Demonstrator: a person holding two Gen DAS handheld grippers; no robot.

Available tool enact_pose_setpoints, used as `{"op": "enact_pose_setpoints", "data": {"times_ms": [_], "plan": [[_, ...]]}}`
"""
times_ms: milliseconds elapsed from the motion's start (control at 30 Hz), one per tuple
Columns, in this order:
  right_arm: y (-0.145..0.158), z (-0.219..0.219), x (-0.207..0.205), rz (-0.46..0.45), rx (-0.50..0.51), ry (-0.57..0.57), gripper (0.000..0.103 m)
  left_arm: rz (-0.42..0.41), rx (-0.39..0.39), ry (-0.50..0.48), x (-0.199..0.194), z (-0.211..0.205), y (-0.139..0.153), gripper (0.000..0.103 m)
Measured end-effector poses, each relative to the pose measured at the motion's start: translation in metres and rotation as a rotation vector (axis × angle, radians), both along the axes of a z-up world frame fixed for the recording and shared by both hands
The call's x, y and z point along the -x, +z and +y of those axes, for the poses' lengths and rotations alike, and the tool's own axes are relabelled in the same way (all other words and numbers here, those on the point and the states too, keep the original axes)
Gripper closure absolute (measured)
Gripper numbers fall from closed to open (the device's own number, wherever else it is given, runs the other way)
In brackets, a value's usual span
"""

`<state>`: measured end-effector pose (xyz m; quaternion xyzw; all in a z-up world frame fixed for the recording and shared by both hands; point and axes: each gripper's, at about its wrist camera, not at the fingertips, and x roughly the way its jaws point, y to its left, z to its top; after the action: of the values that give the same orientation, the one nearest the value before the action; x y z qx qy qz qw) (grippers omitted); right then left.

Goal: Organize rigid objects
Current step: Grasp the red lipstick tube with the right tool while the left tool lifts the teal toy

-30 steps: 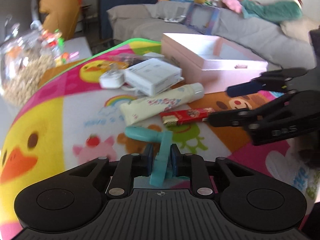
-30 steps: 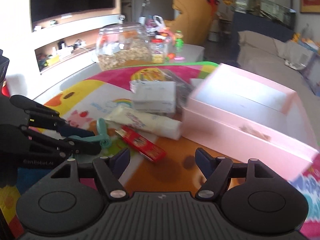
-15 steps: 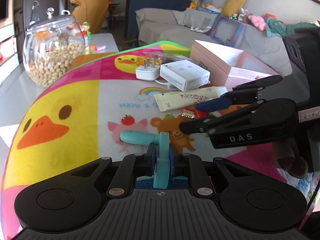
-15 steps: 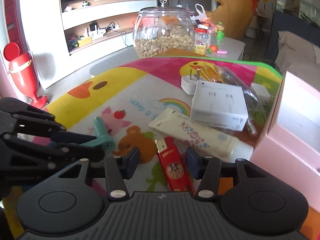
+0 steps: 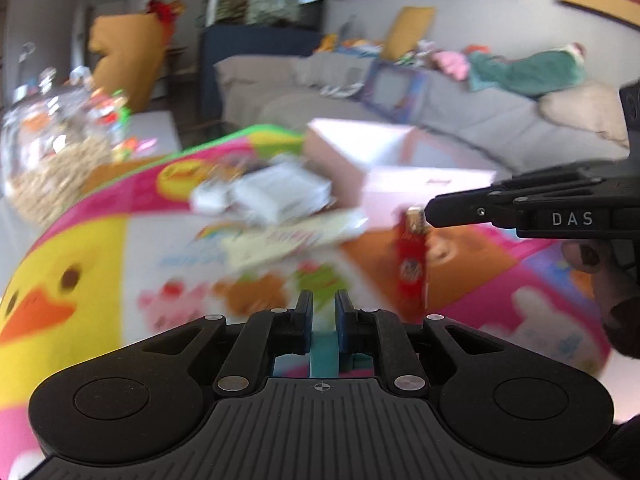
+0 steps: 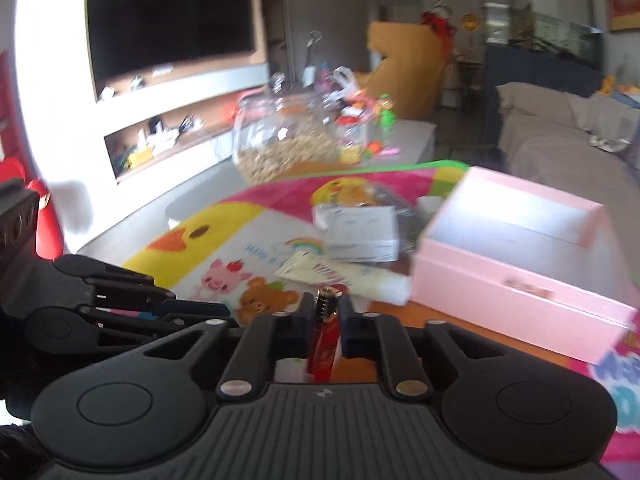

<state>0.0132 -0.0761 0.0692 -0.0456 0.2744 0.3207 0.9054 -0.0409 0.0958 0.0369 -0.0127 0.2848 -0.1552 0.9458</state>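
At lower centre of each wrist view, the left gripper (image 5: 321, 312) clamps what looks like a teal handle (image 5: 323, 354), while the right gripper (image 6: 325, 316) pinches the red packet (image 6: 325, 344), near the pink box (image 6: 516, 264).

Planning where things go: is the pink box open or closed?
Open. The pink box has no lid on top, and its pale inside walls and floor show from above in the right wrist view.
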Motion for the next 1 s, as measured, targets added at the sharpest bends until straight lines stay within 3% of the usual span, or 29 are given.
{"op": "enact_pose_setpoints", "data": {"times_ms": [133,267,367,467,533,600,667,767,1000], "plan": [[0.019,-0.041,0.006,-0.066,-0.039,-0.128,0.096,-0.067,-0.011,-0.06,-0.017,-0.022,0.029,0.091],[0.016,-0.065,0.005,-0.052,-0.044,-0.192,0.095,-0.066,-0.002,-0.042,-0.028,-0.026,0.042,0.091],[0.0,-0.066,-0.004,0.032,-0.004,-0.198,0.088,-0.041,0.003,-0.017,-0.028,-0.022,0.039,0.091],[-0.02,-0.053,-0.015,0.109,0.014,-0.197,0.087,0.01,-0.003,-0.006,-0.027,-0.019,0.029,0.091],[-0.028,-0.044,-0.024,0.153,0.012,-0.194,0.08,0.073,-0.011,-0.028,-0.027,-0.019,0.02,0.091],[-0.036,-0.033,-0.033,0.183,0.015,-0.208,0.064,0.121,-0.038,-0.079,-0.026,-0.026,0.008,0.091],[-0.042,-0.025,-0.041,0.184,0.034,-0.233,0.058,0.15,-0.098,-0.129,-0.024,-0.037,-0.002,0.088],[-0.054,-0.014,-0.049,0.201,0.053,-0.255,0.058,0.112,-0.169,-0.173,-0.02,-0.047,-0.008,0.087],[-0.059,-0.014,-0.033,0.108,0.165,-0.235,0.059,0.149,-0.185,-0.232,-0.025,-0.05,-0.005,0.087]]}}
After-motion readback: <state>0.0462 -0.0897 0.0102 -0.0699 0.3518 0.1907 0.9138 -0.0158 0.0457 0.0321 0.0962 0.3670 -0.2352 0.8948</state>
